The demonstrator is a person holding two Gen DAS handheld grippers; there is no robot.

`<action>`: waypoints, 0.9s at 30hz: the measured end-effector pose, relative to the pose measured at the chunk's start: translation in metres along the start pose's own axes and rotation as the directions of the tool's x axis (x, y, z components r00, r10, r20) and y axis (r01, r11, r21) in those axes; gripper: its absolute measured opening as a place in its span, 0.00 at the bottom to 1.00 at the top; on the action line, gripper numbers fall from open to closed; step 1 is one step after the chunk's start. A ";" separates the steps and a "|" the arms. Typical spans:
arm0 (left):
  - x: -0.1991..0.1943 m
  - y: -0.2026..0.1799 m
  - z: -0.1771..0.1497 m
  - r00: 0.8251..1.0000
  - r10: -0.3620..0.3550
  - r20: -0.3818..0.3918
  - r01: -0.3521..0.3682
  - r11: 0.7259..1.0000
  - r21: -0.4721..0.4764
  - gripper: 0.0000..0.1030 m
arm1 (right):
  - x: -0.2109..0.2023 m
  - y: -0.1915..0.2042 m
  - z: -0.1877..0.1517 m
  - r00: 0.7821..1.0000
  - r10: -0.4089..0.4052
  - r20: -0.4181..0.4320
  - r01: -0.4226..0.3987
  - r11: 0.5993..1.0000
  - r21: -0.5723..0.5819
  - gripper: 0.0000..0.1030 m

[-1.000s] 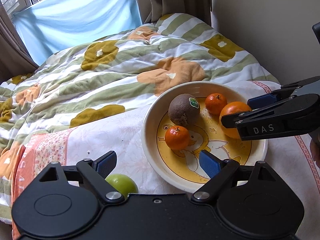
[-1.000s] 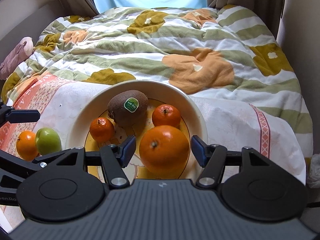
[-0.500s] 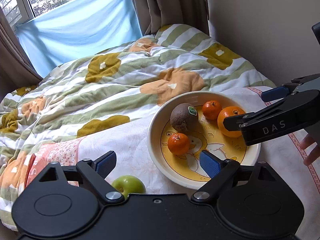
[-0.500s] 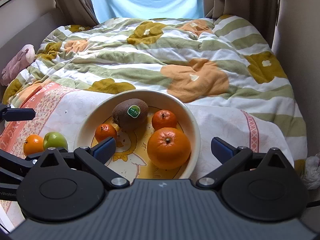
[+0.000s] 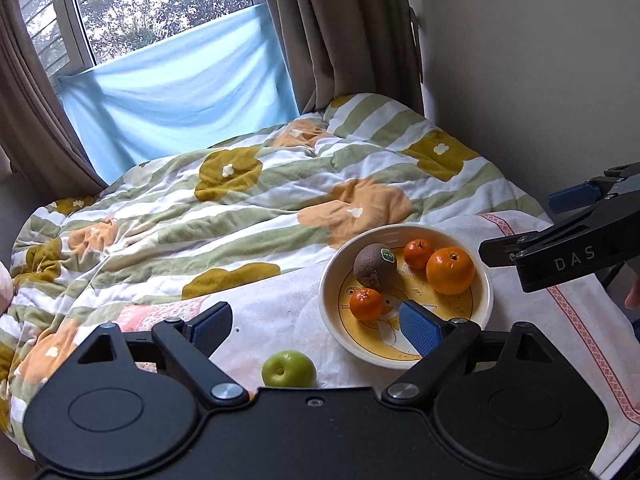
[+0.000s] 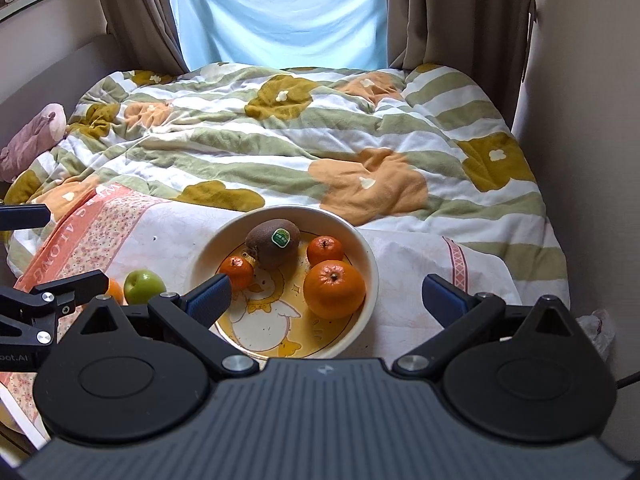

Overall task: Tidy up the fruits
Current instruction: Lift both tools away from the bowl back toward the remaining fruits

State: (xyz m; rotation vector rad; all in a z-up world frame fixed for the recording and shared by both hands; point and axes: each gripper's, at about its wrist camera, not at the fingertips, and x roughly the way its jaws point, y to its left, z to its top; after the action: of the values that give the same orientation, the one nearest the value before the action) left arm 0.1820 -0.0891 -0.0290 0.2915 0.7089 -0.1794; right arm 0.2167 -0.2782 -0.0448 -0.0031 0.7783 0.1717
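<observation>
A cream bowl [image 6: 370, 264] [image 5: 332, 280] with a duck picture sits on the bed. It holds a brown kiwi [image 6: 272, 242] [image 5: 374, 266], a big orange [image 6: 334, 288] [image 5: 450, 270] and two small tangerines [image 6: 325, 250] [image 6: 236, 272]. Left of the bowl on the cloth lie a green apple [image 6: 143, 286] [image 5: 288, 368] and another orange [image 6: 115, 291], half hidden by the left gripper's finger. My right gripper [image 6: 326, 298] hangs above the bowl's near side, open wide and empty. Above the apple and the bowl's left rim, my left gripper [image 5: 316, 324] is open and empty.
The bowl rests on a white cloth with a pink border [image 6: 100, 220], spread over a flowered quilt [image 6: 320, 140]. A wall [image 6: 592, 120] runs close along the right. Curtains and a blue-draped window [image 6: 280, 12] close the far end. A pink plush toy [image 6: 32, 140] lies at the left.
The right gripper's jaws spread wide from around the big orange, which stays in the bowl. Both grippers have risen and drawn back from the bowl.
</observation>
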 end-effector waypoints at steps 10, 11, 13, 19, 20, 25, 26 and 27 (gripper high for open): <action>-0.055 0.028 -0.038 0.996 -0.059 0.072 0.058 0.998 0.015 0.91 | -0.077 0.042 -0.029 0.995 -0.093 0.047 0.088 0.991 0.105 1.00; -0.060 0.032 -0.043 0.995 -0.060 0.077 0.059 0.998 0.016 0.91 | -0.085 0.050 -0.033 0.993 -0.108 0.054 0.102 0.989 0.111 1.00; -0.068 0.040 -0.052 0.994 -0.073 0.084 0.073 0.997 0.010 0.91 | -0.095 0.063 -0.041 0.991 -0.123 0.054 0.116 0.986 0.119 1.00; -0.082 0.064 -0.081 0.988 -0.131 0.083 0.130 0.991 0.015 0.91 | -0.112 0.104 -0.071 0.989 -0.145 0.032 0.140 0.981 0.137 1.00; -0.083 0.066 -0.087 0.987 -0.139 0.085 0.137 0.990 0.027 0.91 | -0.112 0.109 -0.078 0.989 -0.147 0.025 0.142 0.979 0.147 1.00; -0.068 0.077 -0.110 0.980 -0.194 0.034 0.191 0.978 0.083 0.91 | -0.103 0.133 -0.109 0.987 -0.160 -0.011 0.159 0.967 0.199 1.00; -0.063 0.079 -0.114 0.979 -0.205 0.025 0.202 0.975 0.088 0.91 | -0.100 0.137 -0.115 0.987 -0.161 -0.017 0.161 0.964 0.211 1.00; -0.058 0.080 -0.118 0.978 -0.210 0.020 0.207 0.974 0.090 0.91 | -0.096 0.140 -0.121 0.986 -0.162 -0.026 0.164 0.961 0.223 1.00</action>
State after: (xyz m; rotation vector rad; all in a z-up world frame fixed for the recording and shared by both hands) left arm 0.0875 0.0285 -0.0594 0.2976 0.7033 -0.4150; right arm 0.0437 -0.1628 -0.0559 0.1464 0.7974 -0.0737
